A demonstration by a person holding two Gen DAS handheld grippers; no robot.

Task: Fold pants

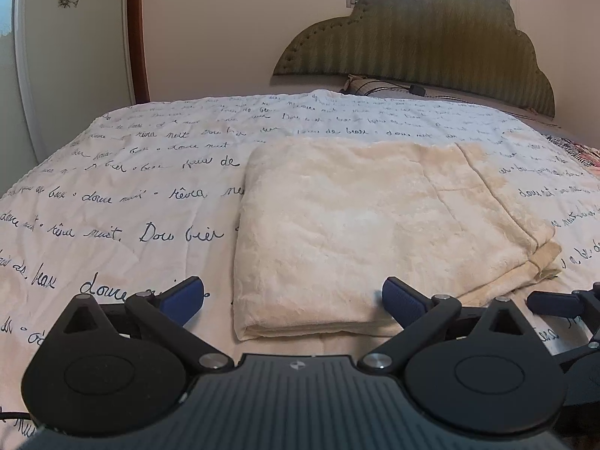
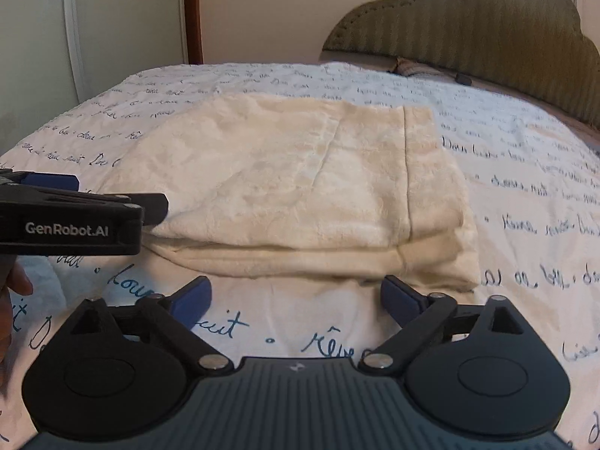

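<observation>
A: Pants point(image 1: 337, 232) lie folded into a cream rectangle on the bed point(image 1: 131, 202), on the script-printed cover, with the folded edge toward both cameras and layered edges stacked at the right corner. Which step does this look like?

B: Probably the close of a fold, or the pause before another one. The bundle is already compact and flat, and neither tool has cloth in it.

A: And the tongs?

B: The left tongs point(image 1: 292, 298) stand wide and empty at the near edge; the right pad sits over the cloth's near edge in that view, and whether it touches is unclear. The right tongs point(image 2: 296, 294) are also spread wide with nothing between them, just short of the near edge.

A: What would a further fold call for?

B: Likely a pinch through all layers at the near corners, both sides lifted together and carried toward the headboard point(image 1: 431, 37), or else only a smoothing pass.

A: Poses?

B: Both tools tip downward toward the bed, side by side; the left one shows at the left edge of the right view, with part of a hand point(image 2: 13, 292) below it.
</observation>
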